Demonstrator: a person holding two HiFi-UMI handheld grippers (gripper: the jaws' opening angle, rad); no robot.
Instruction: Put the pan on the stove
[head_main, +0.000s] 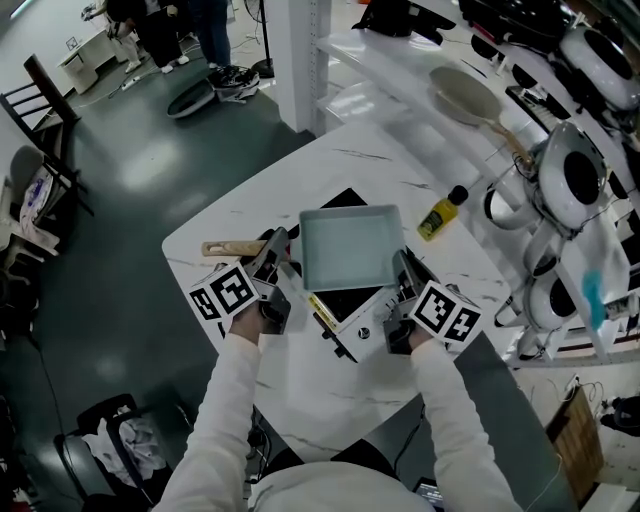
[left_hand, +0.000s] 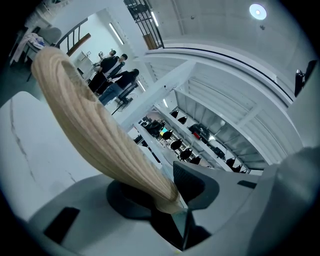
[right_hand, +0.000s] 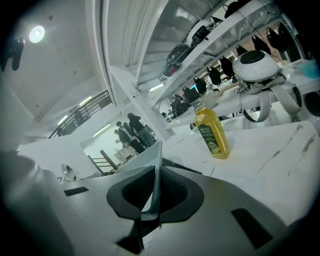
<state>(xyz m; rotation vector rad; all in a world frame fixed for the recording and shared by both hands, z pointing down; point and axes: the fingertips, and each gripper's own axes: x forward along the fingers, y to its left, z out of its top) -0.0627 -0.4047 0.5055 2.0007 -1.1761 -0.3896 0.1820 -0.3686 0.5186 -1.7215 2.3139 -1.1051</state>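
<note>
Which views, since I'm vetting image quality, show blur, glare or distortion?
Left gripper view: fisheye bends the beams, the wooden handle looms huge up close. Right gripper view: dark vignetted corners, the oil bottle sharp. Head view: glare on the floor.

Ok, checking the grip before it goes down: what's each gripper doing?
Left gripper: shut on the wooden handle of the pan.
Right gripper: shut on the pan's rim.

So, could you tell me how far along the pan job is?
Done: the pan is already over the stove. In hand: the left gripper clamps its wooden handle, the right gripper its rim. Left: setting it down flat, if not resting already, and letting go.
</note>
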